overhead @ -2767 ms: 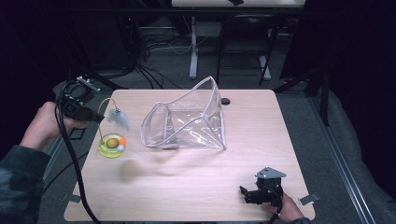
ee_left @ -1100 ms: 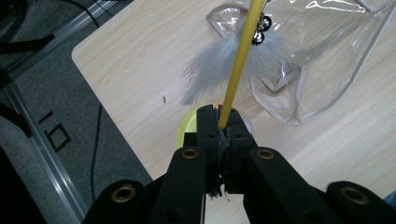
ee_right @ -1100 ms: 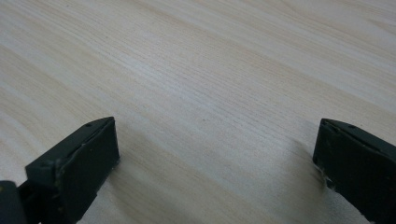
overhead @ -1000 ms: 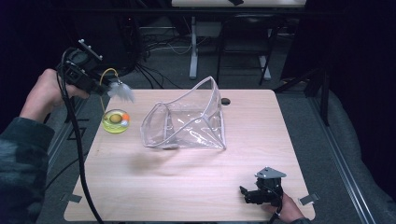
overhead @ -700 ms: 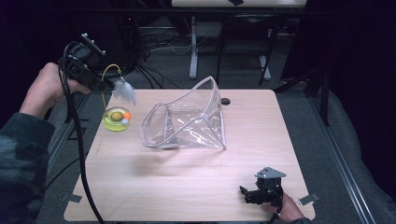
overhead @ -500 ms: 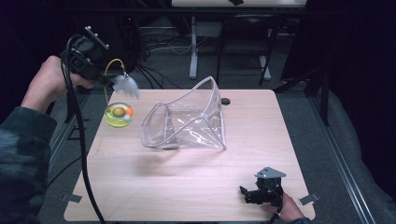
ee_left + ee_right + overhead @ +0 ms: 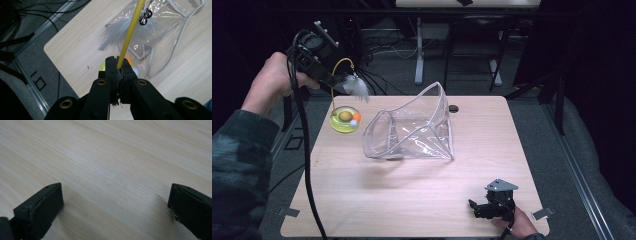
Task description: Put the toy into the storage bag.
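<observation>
- The right gripper (image 7: 476,210) rests low on the table (image 7: 412,200) at its near right corner, in the person's right hand (image 7: 519,226); its jaws stand wide apart with nothing but bare wood between them.
- The clear bag (image 7: 412,132) lies on its side at mid-table, its mouth facing left, well apart from the right gripper.
- The left gripper (image 7: 334,80) is raised over the far left corner in the left hand (image 7: 269,85), jaws clamped on the yellow rod (image 7: 130,35) of a toy (image 7: 345,119).
- The toy's round yellow base hangs below the gripper at the table's left edge, just beside the bag's mouth; I cannot tell if it touches the table.
- The left gripper view shows the pinch on the rod, a grey feather (image 7: 120,33) and two small bells (image 7: 145,17) hanging by it; the high view shows the base with its small balls.
- No writing can be read.
</observation>
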Available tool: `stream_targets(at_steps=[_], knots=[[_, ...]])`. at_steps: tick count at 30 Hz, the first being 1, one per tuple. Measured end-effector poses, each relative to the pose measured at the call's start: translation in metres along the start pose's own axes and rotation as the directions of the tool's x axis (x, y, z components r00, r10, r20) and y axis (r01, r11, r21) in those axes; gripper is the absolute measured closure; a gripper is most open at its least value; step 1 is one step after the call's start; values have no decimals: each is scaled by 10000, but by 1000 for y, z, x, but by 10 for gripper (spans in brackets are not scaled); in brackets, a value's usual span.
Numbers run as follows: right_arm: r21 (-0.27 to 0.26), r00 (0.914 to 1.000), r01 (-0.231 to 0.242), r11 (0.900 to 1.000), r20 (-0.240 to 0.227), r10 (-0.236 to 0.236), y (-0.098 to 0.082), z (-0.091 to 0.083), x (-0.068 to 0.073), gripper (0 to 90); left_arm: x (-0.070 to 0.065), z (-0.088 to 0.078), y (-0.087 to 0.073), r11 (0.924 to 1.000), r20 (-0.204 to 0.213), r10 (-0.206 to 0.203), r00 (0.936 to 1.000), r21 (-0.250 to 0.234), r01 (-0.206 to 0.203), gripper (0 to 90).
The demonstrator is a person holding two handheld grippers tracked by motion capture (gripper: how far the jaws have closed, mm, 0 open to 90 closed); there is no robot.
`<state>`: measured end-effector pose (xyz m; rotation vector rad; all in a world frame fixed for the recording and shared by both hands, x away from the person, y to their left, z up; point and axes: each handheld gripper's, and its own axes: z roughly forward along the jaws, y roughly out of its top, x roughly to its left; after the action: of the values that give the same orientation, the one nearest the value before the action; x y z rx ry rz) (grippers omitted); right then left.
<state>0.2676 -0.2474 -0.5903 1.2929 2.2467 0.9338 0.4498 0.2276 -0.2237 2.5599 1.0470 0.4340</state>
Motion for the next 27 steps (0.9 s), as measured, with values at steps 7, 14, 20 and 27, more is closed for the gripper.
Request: stream_targets(at_steps=[7,14,20,27], knots=[[-26,10000,12,10000,-1,-12,0,0,0,0,-3,-6,7,9999,17,94,10000,-134,-94,882],[-30,10000,12,10000,0,-12,0,0,0,0,-10,-13,18,9993,-48,288,9996,-233,-289,882],[-35,10000,13,10000,3,-13,0,0,0,0,-16,-17,25,9983,-30,431,9991,-383,-432,882],[-37,10000,14,10000,4,-13,0,0,0,0,-22,-17,34,9969,34,645,9979,-444,-643,882]])
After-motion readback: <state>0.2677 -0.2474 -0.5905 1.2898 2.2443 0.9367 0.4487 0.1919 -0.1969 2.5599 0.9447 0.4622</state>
